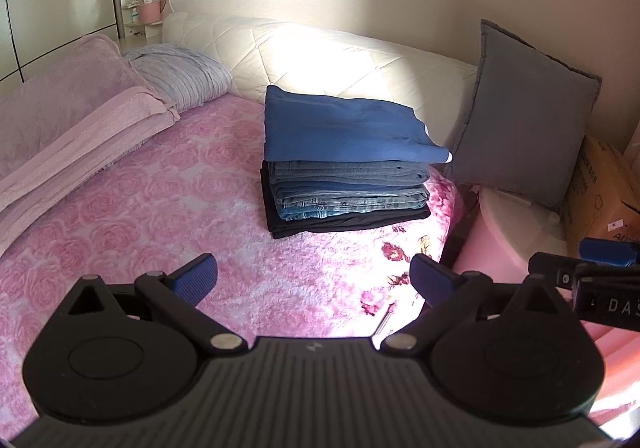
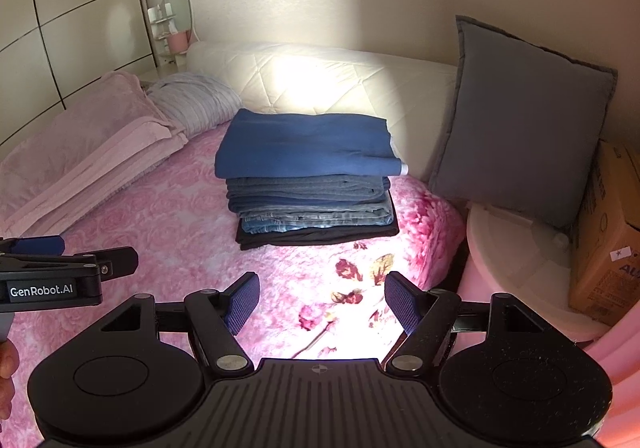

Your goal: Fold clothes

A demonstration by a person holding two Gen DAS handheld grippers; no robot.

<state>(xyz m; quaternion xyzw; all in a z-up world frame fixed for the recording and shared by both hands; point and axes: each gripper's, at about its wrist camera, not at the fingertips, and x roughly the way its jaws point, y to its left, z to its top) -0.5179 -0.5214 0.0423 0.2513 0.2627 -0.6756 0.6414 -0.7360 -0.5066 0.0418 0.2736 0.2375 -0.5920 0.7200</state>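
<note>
Already squared into a neat stack of folded clothes [image 1: 346, 164], dark blue on top, denim between, black beneath, the pile sits on the pink rose-patterned bedspread [image 1: 160, 216] by the quilted cream headboard [image 1: 320, 52]. Left gripper [image 1: 314, 276] and right gripper [image 2: 322, 302] hover before it, fingers spread and empty, leaving the stack undisturbed.

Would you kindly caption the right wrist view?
Open right tongs face a folded stack on the pink bed.

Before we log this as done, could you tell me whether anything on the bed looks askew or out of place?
Nothing stands out. The stack sits neat on the bed, though its top blue garment overhangs slightly. Both grippers are open and empty.
</note>
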